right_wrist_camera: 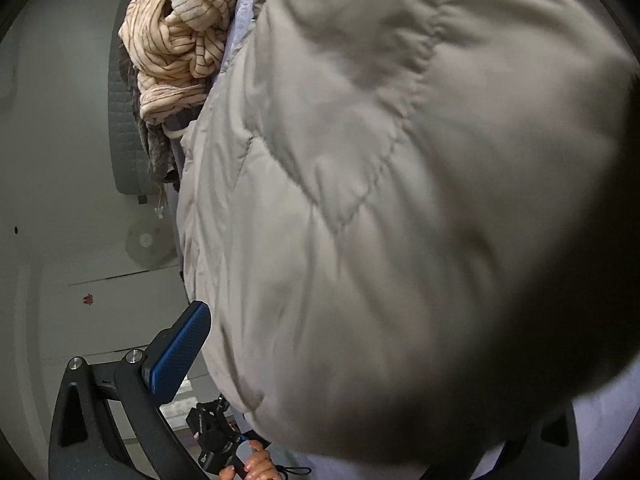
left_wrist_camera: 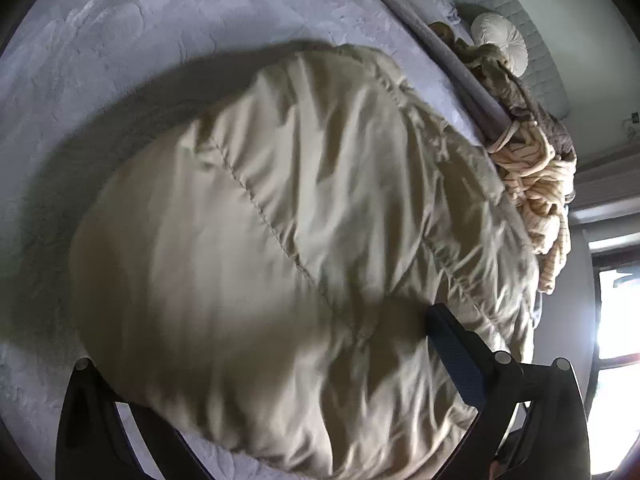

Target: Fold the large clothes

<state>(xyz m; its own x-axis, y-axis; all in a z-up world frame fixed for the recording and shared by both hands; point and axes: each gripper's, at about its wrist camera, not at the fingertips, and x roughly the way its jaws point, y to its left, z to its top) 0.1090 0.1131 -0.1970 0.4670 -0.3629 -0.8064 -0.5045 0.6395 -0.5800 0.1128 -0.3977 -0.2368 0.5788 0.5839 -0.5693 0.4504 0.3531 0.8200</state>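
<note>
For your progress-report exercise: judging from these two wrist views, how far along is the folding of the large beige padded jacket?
Done: little; no flat fold shows. In hand: the beige padded jacket bulges between the left gripper fingers and fills the right gripper view over the pale bed cover. Left: folding it, then perhaps the striped garment heaped beside it.

bed (left_wrist_camera: 120,60): lavender sheet | headboard (left_wrist_camera: 500,4): quilted grey | window (left_wrist_camera: 616,320): bright
</note>
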